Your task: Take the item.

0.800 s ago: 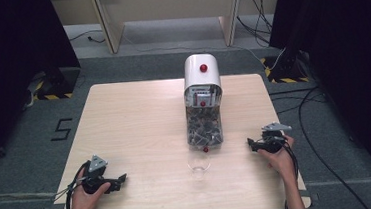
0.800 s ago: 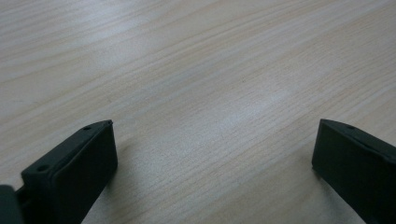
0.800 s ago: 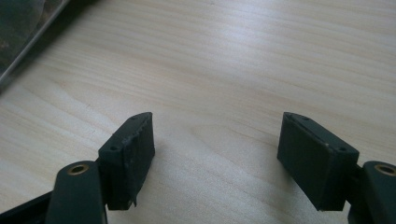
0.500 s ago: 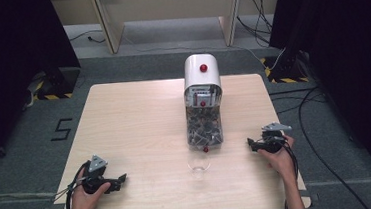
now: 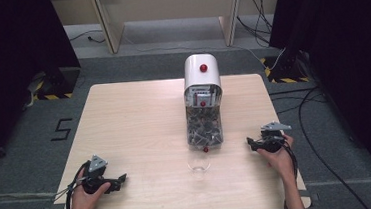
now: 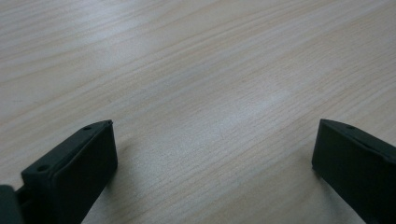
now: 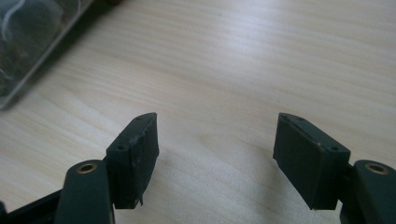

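Observation:
A white dispenser (image 5: 203, 90) with a red knob and a clear bin of dark pieces stands upright in the middle of the wooden table (image 5: 134, 118). A small clear cup (image 5: 200, 166) sits just in front of it. My left gripper (image 5: 122, 179) rests near the table's front left, held by a hand; its jaws (image 6: 212, 163) stand wide apart over bare wood. My right gripper (image 5: 249, 142) rests at the right, pointing toward the dispenser; its jaws (image 7: 215, 154) are open with nothing between them. The clear bin (image 7: 32, 28) edges into the right gripper view's upper left.
Black curtains flank the table on both sides. Cables (image 5: 319, 109) trail across the grey floor at the right. Wooden furniture legs (image 5: 104, 20) stand behind the table. A floor marking (image 5: 63, 129) lies to the left.

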The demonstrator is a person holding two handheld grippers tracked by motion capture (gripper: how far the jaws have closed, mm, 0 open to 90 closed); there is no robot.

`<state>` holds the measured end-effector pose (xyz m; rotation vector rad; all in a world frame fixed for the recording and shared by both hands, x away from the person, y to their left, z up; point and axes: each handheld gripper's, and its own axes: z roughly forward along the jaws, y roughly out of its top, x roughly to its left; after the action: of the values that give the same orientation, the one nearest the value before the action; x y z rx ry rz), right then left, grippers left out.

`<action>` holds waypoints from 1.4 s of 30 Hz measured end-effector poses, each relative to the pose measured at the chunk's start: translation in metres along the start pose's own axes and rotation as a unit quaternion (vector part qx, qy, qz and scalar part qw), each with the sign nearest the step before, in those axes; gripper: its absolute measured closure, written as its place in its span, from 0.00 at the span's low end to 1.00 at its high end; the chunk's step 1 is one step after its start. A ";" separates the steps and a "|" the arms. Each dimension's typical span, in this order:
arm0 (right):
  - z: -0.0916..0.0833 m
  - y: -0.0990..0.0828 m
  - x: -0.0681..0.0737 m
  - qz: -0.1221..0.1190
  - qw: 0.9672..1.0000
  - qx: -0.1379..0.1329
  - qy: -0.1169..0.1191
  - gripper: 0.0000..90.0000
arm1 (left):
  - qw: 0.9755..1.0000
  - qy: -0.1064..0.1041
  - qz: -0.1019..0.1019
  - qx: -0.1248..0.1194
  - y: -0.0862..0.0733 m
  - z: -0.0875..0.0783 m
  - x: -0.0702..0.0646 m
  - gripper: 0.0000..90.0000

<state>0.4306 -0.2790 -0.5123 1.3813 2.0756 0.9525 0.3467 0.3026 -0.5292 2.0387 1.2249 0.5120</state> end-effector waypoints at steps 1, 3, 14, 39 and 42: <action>-0.002 0.002 0.001 -0.003 1.000 -0.007 0.000 0.36 | 1.000 0.000 0.000 0.000 0.000 0.000 0.000 0.00; -0.004 0.004 0.002 -0.003 1.000 -0.011 0.000 0.36 | 1.000 0.000 0.000 0.000 0.000 0.000 0.000 0.00; -0.022 0.023 0.021 -0.032 0.998 -0.047 0.023 0.41 | 1.000 0.000 0.000 0.000 0.000 0.000 0.000 0.00; -0.037 0.045 0.067 -0.081 0.989 -0.082 0.096 0.43 | 1.000 0.000 0.000 0.000 0.000 0.000 0.000 0.00; -0.037 0.047 0.073 -0.086 0.987 -0.085 0.108 0.44 | 1.000 0.000 0.000 0.000 0.000 0.000 0.000 0.00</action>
<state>0.4044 -0.2101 -0.4526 1.0350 2.1692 1.2167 0.3467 0.3025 -0.5292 2.0373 1.2255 0.5121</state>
